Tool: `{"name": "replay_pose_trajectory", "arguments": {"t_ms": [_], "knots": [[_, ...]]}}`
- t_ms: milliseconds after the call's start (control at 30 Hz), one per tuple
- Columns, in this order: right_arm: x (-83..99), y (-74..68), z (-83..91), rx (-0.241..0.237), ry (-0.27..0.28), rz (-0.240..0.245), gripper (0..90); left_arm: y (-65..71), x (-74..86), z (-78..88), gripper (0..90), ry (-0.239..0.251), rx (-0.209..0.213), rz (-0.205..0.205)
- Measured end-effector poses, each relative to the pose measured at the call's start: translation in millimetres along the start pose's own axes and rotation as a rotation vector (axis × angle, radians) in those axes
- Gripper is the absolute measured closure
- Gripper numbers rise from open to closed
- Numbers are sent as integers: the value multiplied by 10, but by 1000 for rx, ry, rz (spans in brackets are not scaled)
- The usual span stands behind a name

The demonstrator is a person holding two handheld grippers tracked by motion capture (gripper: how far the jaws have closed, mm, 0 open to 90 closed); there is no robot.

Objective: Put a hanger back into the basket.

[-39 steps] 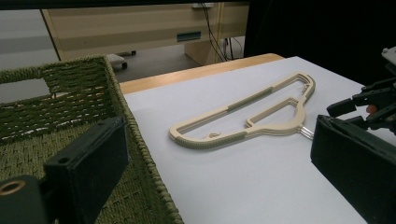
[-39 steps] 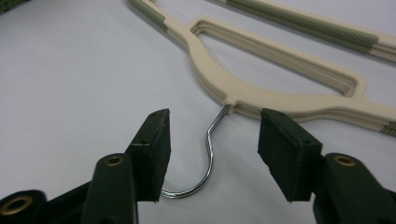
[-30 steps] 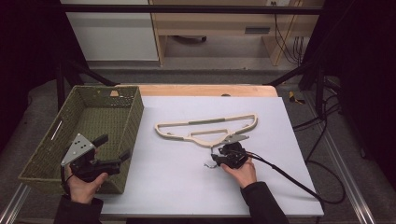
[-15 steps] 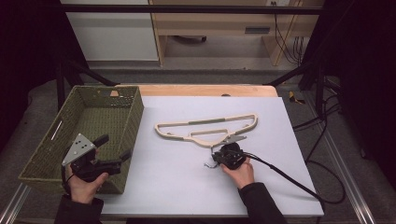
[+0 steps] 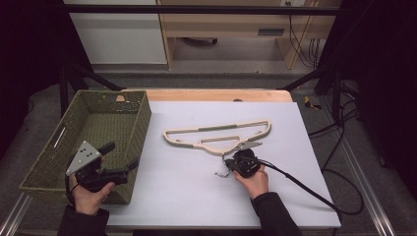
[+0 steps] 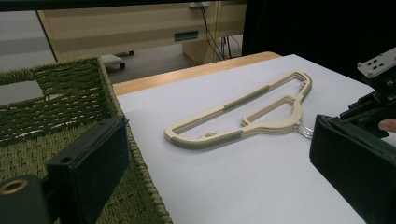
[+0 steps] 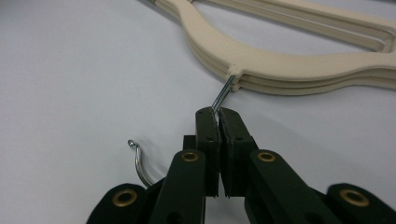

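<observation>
A cream hanger lies flat on the white tabletop, its long axis running from 9 to 3 o'clock across the middle of the sheet. Its metal hook leaves the neck toward 6 o'clock, pointing at the person. The right gripper sits right there, at the 6 o'clock side of the hanger's neck, with its jaws pressed narrow around the hook's wire shank; the curled end of the hook pokes out beside them. This hand clearly has the hanger, while the left gripper hangs well apart at 9 o'clock, over the near corner of the green woven basket, its jaws spread wide and holding nothing. Since the basket lies at 9 o'clock from the hanger, any carry there would likely sweep the hanger's length sideways, pivoting on that thin wire, which could twist in the jaws.
</observation>
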State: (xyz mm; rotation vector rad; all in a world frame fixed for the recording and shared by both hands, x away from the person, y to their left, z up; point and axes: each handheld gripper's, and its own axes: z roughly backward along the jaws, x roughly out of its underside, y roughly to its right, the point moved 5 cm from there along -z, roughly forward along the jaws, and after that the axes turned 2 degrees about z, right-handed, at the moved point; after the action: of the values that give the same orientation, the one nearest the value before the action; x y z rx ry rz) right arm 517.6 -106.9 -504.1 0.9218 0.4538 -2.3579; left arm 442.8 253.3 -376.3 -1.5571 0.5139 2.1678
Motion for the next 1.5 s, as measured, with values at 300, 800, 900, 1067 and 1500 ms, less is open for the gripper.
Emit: {"name": "replay_pose_trajectory", "arguments": {"t_ms": [300,800,900,1067,1500], "knots": [[-78,25,110,-6,41,-1,881,80,-5,-42,48,-8,11,-18],[-209,73,274,-13,64,-12,885,531,-114,-365,63,-59,96,-114],[-228,67,320,-16,65,-20,885,701,-127,-588,67,-98,120,-160],[-237,78,343,-20,73,-10,885,885,-103,-910,77,-153,167,-186],[-246,77,383,-17,68,-3,887,1098,103,-1735,118,-300,231,-232]]}}
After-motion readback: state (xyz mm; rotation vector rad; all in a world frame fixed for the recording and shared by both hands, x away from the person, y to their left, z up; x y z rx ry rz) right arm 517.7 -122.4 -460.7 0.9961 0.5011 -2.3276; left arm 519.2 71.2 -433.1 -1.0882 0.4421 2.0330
